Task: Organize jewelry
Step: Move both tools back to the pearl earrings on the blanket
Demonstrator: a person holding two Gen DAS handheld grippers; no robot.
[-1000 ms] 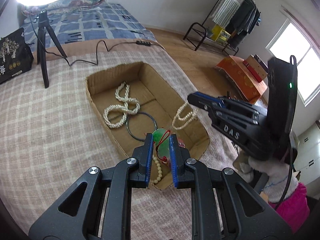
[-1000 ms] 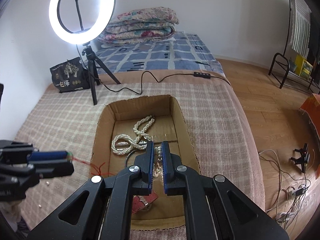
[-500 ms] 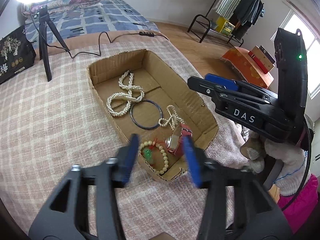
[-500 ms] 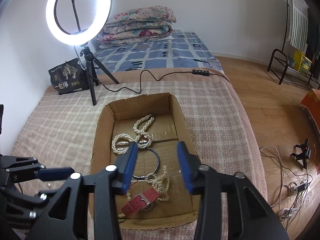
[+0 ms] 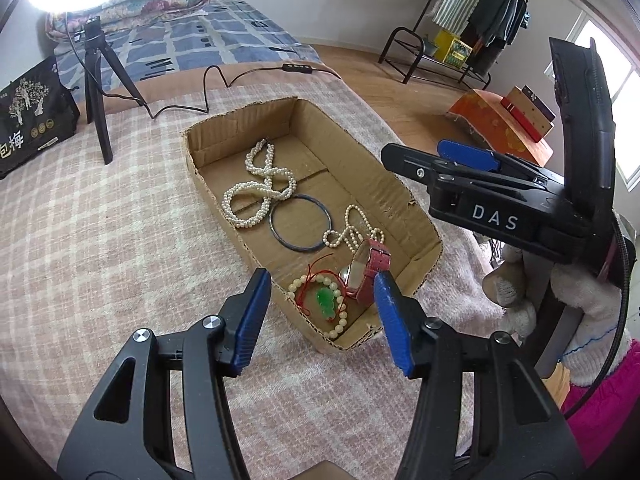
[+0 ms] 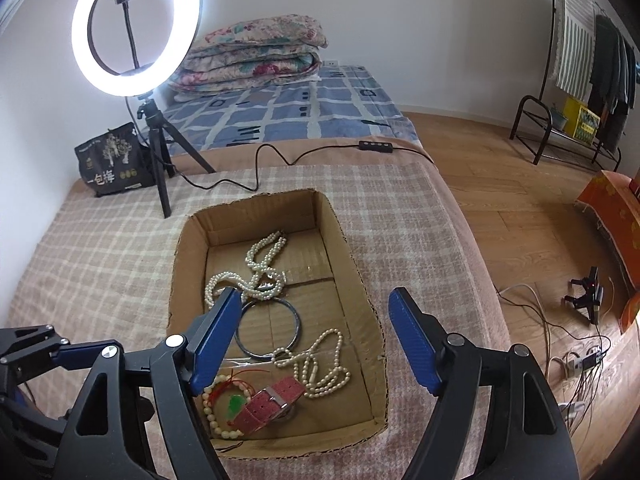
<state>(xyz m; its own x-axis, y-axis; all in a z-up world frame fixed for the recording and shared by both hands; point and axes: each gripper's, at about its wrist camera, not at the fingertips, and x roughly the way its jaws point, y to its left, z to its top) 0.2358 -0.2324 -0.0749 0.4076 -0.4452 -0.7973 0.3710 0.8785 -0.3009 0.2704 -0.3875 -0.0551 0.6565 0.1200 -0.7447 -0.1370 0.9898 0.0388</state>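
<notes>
An open cardboard box lies on the plaid blanket. It holds a long pearl necklace, a dark bangle, a small pearl strand, a red-strapped watch and a cream bead bracelet with a green pendant and red cord. My left gripper is open and empty above the box's near end. My right gripper is open and empty above the box; it also shows in the left wrist view.
A ring light on a black tripod stands at the far left of the bed, its cable trailing behind the box. A black printed bag leans nearby. Folded quilts lie at the back. Wooden floor and cables are to the right.
Both grippers opened. The left let go of the green-pendant bracelet and the right let go of the small pearl strand; both pieces now lie in the box. Both grippers pulled back.
</notes>
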